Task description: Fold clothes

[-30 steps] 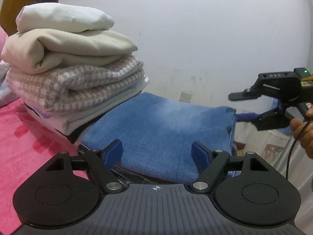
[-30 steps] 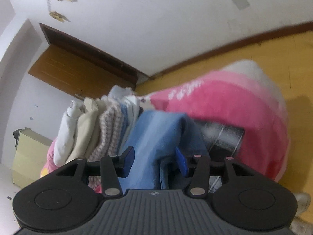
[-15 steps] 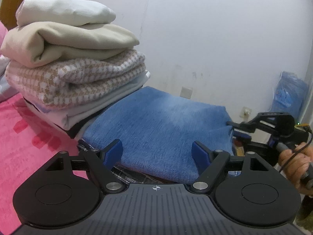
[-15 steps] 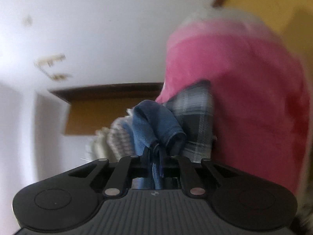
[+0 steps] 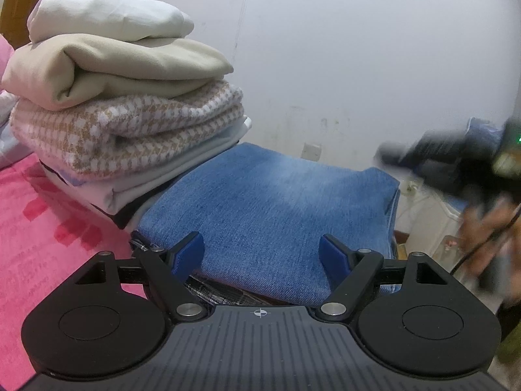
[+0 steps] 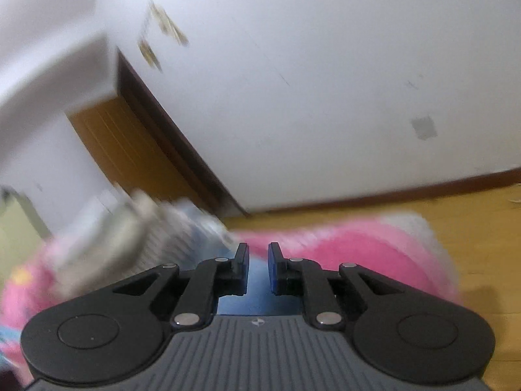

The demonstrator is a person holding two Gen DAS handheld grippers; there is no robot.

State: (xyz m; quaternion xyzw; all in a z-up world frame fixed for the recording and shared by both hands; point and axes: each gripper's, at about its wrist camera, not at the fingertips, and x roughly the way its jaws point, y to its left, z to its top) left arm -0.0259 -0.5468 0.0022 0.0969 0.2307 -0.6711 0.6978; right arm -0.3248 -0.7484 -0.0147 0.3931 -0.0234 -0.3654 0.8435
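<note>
Folded blue jeans [image 5: 276, 195] lie on a plaid garment [image 5: 221, 293] on the pink bedspread [image 5: 39, 244]. My left gripper [image 5: 262, 247] hovers wide open over their near edge, with nothing between its blue pads. To the left stands a stack of folded clothes [image 5: 123, 114], white and beige on top and a houndstooth knit below. My right gripper [image 5: 456, 163] is a blur at the far right, with a hand behind it. In the right wrist view my right gripper [image 6: 258, 260] has only a narrow gap between its fingers and holds nothing. Blue denim [image 6: 257, 303] shows under it.
A white wall stands behind the bed. In the right wrist view the stack [image 6: 130, 238] is blurred at the left, the pink blanket [image 6: 358, 244] hangs over the bed's end, and a yellow wooden floor [image 6: 472, 228] and a brown door [image 6: 130, 156] lie beyond.
My right gripper had pinched the jeans' edge half a second ago; it has let go and swung up and away fast. The left gripper has barely moved.
</note>
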